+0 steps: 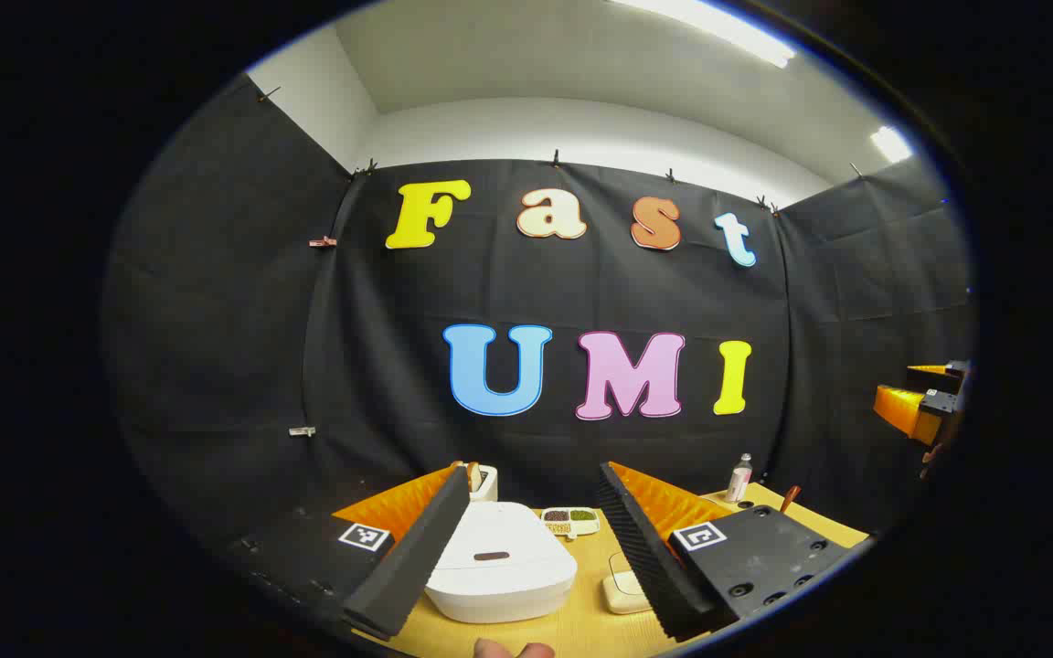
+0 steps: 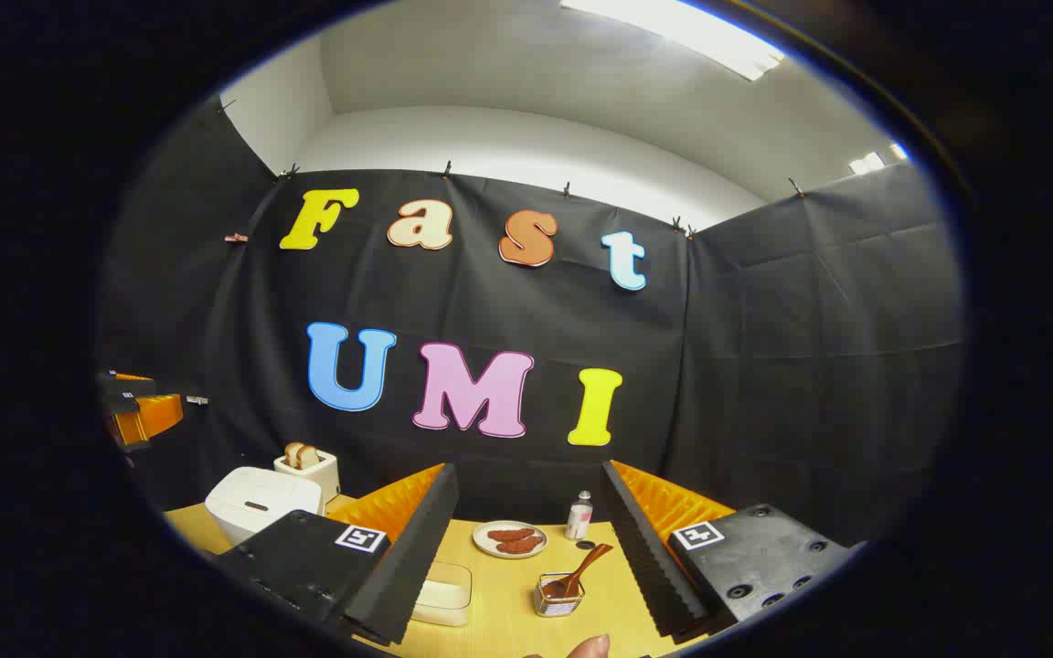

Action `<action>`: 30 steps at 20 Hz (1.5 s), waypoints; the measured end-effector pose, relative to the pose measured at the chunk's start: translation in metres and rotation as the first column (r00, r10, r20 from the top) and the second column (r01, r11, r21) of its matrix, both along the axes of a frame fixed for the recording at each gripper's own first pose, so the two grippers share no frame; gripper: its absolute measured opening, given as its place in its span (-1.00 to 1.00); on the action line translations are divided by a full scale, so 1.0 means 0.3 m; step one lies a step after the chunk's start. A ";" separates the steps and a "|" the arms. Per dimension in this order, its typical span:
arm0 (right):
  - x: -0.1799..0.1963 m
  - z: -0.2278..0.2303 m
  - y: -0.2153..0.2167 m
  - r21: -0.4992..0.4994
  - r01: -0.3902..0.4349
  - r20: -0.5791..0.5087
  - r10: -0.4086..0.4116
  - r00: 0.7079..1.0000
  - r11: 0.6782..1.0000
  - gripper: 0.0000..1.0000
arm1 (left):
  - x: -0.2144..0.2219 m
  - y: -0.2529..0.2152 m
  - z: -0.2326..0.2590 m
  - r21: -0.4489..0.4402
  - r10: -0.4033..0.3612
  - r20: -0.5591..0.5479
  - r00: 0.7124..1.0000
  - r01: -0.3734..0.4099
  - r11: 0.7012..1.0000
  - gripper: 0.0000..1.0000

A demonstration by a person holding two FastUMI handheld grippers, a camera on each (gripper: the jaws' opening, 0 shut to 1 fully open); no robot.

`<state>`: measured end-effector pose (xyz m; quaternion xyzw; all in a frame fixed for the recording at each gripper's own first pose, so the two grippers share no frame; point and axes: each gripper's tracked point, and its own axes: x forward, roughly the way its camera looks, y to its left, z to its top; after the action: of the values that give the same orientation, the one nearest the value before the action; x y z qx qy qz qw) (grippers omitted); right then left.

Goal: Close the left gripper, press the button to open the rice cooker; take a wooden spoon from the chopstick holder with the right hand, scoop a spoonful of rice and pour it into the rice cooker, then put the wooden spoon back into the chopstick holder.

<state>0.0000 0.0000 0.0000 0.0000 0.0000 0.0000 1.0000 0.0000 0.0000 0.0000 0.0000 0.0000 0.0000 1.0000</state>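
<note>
The white rice cooker sits with its lid down on the wooden table, just below and ahead of my left gripper, which is open with nothing between its fingers. The cooker's dark button faces up on the lid. In the right gripper view the wooden spoon leans in a small chopstick holder, ahead of my right gripper, which is open and holds nothing. A clear box of rice lies to the holder's left. The rice cooker stands far left.
A toaster with bread stands behind the cooker. A plate of sausages and a small bottle are near the back wall. A divided dish of beans lies behind the cooker. The other gripper hovers at the right edge.
</note>
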 end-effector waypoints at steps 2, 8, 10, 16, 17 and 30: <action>-0.007 -0.003 -0.001 0.002 -0.003 -0.004 0.003 1.000 1.000 0.95 | 0.002 0.002 -0.003 -0.011 0.003 -0.003 1.000 -0.003 1.000 0.93; -0.011 -0.020 -0.005 -0.015 -0.006 -0.008 0.005 1.000 1.000 0.95 | 0.006 0.022 -0.009 -0.004 0.017 -0.008 1.000 -0.017 1.000 0.94; -0.007 -0.023 0.004 -0.024 -0.010 -0.007 0.010 1.000 1.000 0.95 | 0.008 0.022 -0.004 0.003 0.017 -0.003 1.000 -0.017 1.000 0.94; 0.001 -0.028 0.042 -0.048 -0.031 0.000 0.031 1.000 0.998 0.95 | 0.023 0.020 0.001 0.013 0.015 0.002 1.000 -0.015 1.000 0.93; 0.003 -0.033 0.047 -0.055 -0.036 0.002 0.036 0.999 0.998 0.95 | 0.021 0.014 -0.006 0.008 0.011 0.001 1.000 -0.011 1.000 0.93; 0.043 -0.089 0.006 -0.049 -0.016 -0.019 0.016 1.000 0.999 0.95 | 0.136 -0.034 -0.084 -0.104 -0.185 -0.072 0.980 0.177 0.979 -0.87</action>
<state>0.0129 0.0019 -0.0267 -0.0246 0.0095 0.0080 0.9996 0.0409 -0.0102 -0.0251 -0.0486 0.0405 -0.0912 0.9938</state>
